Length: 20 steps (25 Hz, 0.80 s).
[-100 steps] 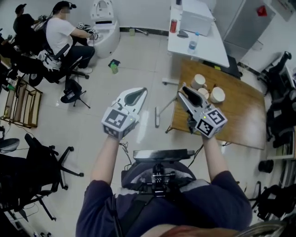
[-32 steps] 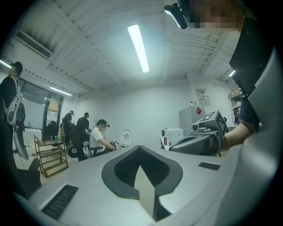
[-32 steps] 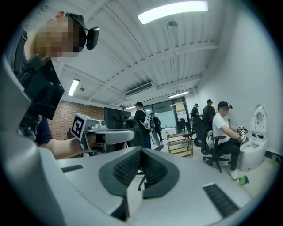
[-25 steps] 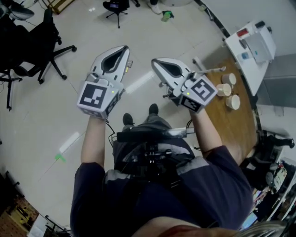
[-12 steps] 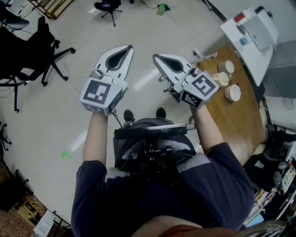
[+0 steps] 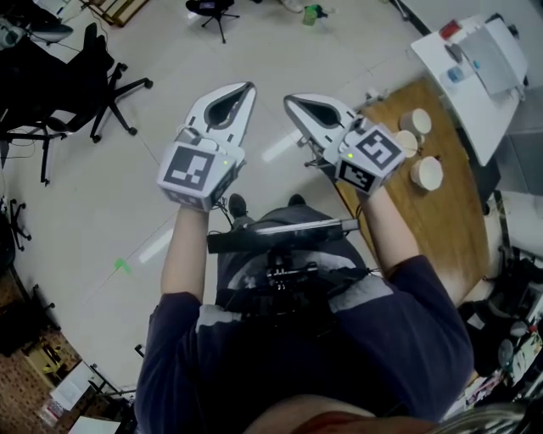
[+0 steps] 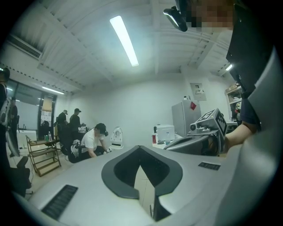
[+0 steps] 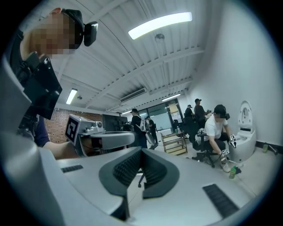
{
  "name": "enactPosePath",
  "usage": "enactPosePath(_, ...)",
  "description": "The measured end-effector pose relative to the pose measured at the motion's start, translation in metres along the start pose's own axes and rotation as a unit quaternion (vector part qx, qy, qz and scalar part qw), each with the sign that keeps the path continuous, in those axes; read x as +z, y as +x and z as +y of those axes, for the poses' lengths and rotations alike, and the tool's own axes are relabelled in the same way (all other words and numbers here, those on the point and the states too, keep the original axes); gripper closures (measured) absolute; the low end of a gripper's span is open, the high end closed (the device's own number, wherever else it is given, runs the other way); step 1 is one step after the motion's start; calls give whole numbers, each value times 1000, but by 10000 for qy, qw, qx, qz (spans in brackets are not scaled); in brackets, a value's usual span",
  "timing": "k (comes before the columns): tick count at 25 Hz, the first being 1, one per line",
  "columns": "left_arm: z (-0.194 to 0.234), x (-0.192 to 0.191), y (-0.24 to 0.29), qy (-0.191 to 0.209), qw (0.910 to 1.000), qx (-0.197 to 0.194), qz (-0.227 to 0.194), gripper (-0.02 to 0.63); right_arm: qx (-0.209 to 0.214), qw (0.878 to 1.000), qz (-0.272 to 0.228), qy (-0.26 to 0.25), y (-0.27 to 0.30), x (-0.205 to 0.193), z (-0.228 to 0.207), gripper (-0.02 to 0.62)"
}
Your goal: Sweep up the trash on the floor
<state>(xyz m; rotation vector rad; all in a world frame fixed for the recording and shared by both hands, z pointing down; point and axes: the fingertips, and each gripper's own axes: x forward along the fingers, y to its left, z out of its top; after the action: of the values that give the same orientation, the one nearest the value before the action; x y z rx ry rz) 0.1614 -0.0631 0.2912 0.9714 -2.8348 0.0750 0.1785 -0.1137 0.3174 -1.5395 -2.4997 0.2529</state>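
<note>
My left gripper (image 6: 249,86) and right gripper (image 6: 288,99) are held side by side at chest height over the pale floor (image 6: 102,186), both pointing ahead. Each is shut with nothing between its jaws. In the left gripper view the closed jaws (image 7: 140,148) meet at a point, with the right gripper (image 7: 199,139) beside them. The right gripper view shows its ribbed jaws (image 8: 141,152) closed and the left gripper (image 8: 104,139) alongside. A small green item (image 6: 312,12) lies on the floor far ahead; it looks like a green bottle (image 8: 231,172) near a seated person's feet.
A wooden table (image 6: 441,229) with three pale cups (image 6: 425,172) stands at my right, and a white desk (image 6: 475,68) beyond it. Black office chairs (image 6: 93,72) are at the left. A seated person (image 8: 216,132) and a white pod-like unit (image 8: 245,128) are ahead. Green tape (image 6: 124,264) marks the floor.
Both grippers stay shut and side by side. The floor, chairs and table have slid across the head view as I move and turn; the table now sits closer on my right.
</note>
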Motion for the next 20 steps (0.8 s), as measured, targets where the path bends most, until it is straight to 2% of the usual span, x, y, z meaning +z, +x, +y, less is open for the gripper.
enactPosePath(7, 13, -3, -24, 27, 9996, 258, 87, 603, 140, 9999, 94, -20, 16, -6, 12, 589)
enactPosePath(16, 66, -16, -96, -219, 9958, 880, 156, 603, 880, 9953, 374, -124, 89, -16, 68, 589)
enactPosePath(20, 87, -19, -124, -378, 9941, 1010, 109, 603, 1114, 9924, 501, -149, 119, -24, 92, 588)
